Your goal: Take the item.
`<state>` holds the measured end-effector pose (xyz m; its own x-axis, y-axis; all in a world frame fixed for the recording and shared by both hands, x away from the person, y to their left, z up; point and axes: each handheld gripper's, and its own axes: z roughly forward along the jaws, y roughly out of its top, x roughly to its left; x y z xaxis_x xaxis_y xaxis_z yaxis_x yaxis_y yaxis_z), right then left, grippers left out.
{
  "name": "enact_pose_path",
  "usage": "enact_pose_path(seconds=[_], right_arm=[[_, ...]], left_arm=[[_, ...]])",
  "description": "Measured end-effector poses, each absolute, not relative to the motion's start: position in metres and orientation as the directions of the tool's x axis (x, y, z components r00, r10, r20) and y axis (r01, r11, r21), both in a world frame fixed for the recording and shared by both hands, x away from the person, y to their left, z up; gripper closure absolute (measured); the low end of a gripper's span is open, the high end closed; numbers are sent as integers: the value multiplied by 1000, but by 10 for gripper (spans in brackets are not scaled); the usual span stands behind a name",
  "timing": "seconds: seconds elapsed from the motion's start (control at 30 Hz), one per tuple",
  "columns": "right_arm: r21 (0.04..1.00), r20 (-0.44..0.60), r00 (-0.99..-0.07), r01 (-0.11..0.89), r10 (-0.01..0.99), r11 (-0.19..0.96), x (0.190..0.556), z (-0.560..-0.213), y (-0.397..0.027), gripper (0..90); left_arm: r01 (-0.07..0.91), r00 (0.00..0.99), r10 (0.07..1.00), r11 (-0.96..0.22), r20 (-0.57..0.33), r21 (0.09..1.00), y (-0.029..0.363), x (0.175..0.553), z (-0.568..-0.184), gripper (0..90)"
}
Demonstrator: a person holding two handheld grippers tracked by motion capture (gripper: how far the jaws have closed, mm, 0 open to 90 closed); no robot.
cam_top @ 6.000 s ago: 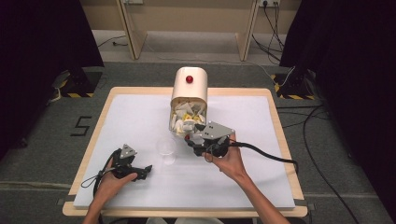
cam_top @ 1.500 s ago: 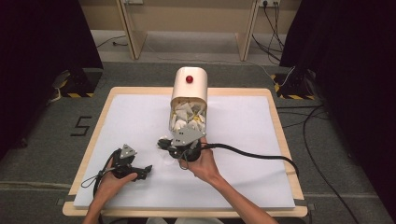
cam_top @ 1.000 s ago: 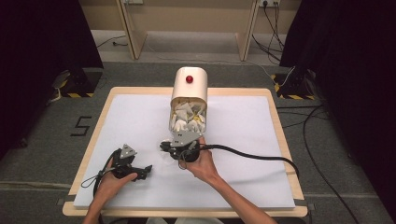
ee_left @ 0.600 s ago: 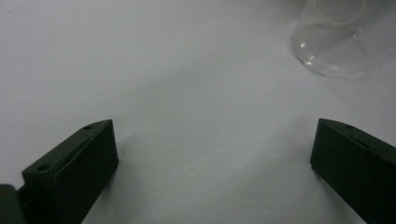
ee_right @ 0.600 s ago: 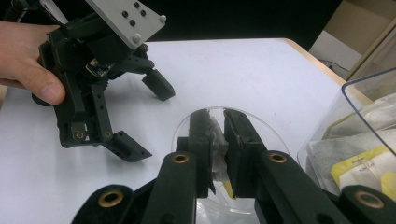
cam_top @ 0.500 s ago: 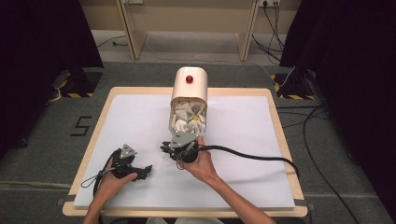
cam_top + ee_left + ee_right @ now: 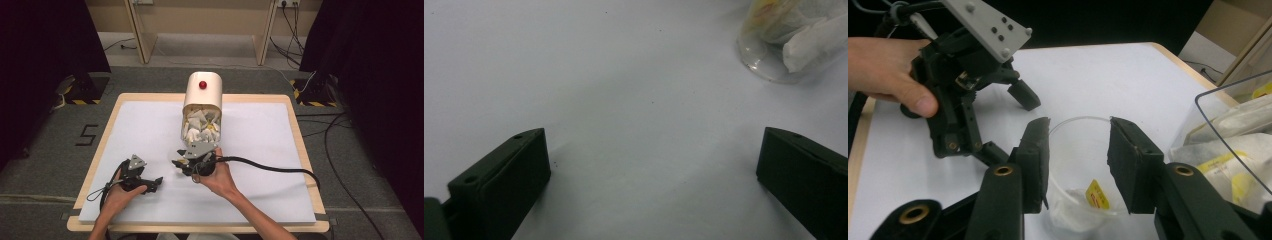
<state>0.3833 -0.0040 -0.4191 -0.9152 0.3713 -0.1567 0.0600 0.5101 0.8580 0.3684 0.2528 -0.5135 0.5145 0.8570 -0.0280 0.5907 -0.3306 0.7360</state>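
White tabletop all round, and the clear cup stands upright right between the right gripper fingers. Its jaws have just been opening and sit either side of the rim, seemingly clear of it. See-through cup, tea bag with yellow tag at the bottom. Left gripper rests wide apart, holding nothing.

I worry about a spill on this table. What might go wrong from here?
The right gripper, its jaws just opening, straddles the clear cup holding a tea bag; pulling away could clip the rim and tip it. The container lies on its side, so more bags might slide out.
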Motion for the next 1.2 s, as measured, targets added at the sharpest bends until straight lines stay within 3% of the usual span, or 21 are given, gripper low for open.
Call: enact_pose_path(seconds=[0.47, 0.87, 1.2], right_arm=[[870, -93, -897, 137, 432, 473, 370, -423, -50, 524], [854, -154, -884, 106, 442, 509, 353, -418, -65, 502], [868, -86, -848, 194, 524, 457, 361, -429, -101, 503]], left_arm=[[590, 515, 857, -328, -30, 738, 253, 368, -514, 0], [590, 516, 856, -330, -30, 737, 253, 368, -514, 0], [591, 513, 858, -326, -33, 738, 253, 368, -514, 0]])
